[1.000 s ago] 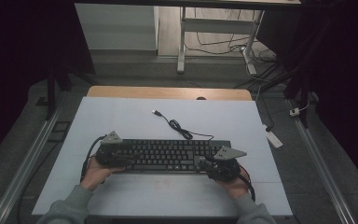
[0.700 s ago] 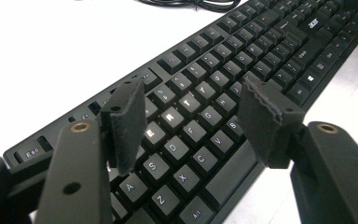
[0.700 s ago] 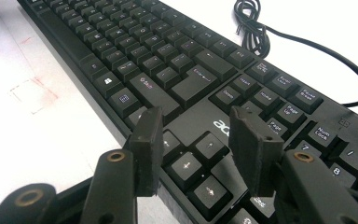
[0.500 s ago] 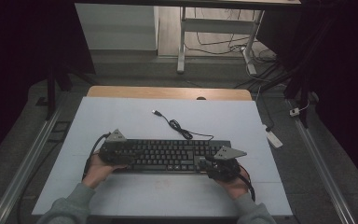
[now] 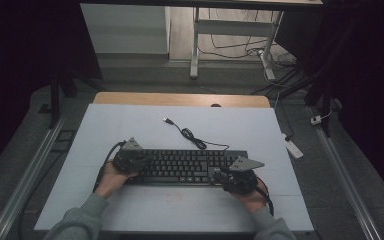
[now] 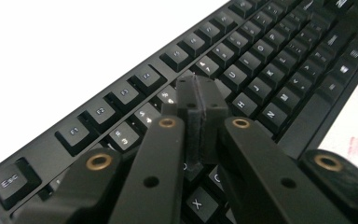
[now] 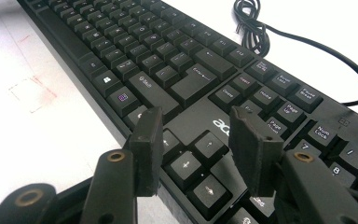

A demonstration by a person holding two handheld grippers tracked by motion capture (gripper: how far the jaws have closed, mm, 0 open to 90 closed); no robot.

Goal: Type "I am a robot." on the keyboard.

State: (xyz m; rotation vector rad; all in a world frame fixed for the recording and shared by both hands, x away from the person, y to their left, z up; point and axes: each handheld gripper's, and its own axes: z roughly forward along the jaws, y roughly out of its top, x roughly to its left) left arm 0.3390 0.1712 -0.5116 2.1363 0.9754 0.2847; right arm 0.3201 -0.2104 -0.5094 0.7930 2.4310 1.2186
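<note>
A black keyboard (image 5: 185, 167) lies across the white board, its cable (image 5: 190, 135) curling back to a USB plug (image 5: 167, 120). My left gripper (image 5: 130, 160) is over the keyboard's left end. In the left gripper view its jaws have just been closing, and the left gripper (image 6: 198, 105) is now shut pad to pad, with nothing between, just above the letter keys (image 6: 261, 60). My right gripper (image 5: 235, 177) is at the keyboard's right end. In the right gripper view the right gripper (image 7: 196, 128) stands open over the arrow keys (image 7: 186, 163), gripping nothing.
The white board (image 5: 130, 125) covers a wooden table (image 5: 180, 99). A faint red mark (image 5: 172, 196) is near the board's front edge. A white power strip (image 5: 293, 148) lies off the right side. Metal rails (image 5: 35, 165) run along both sides.
My left hand has shifted slightly right, further onto the keyboard's left end. The right hand and the keyboard have stayed put.
</note>
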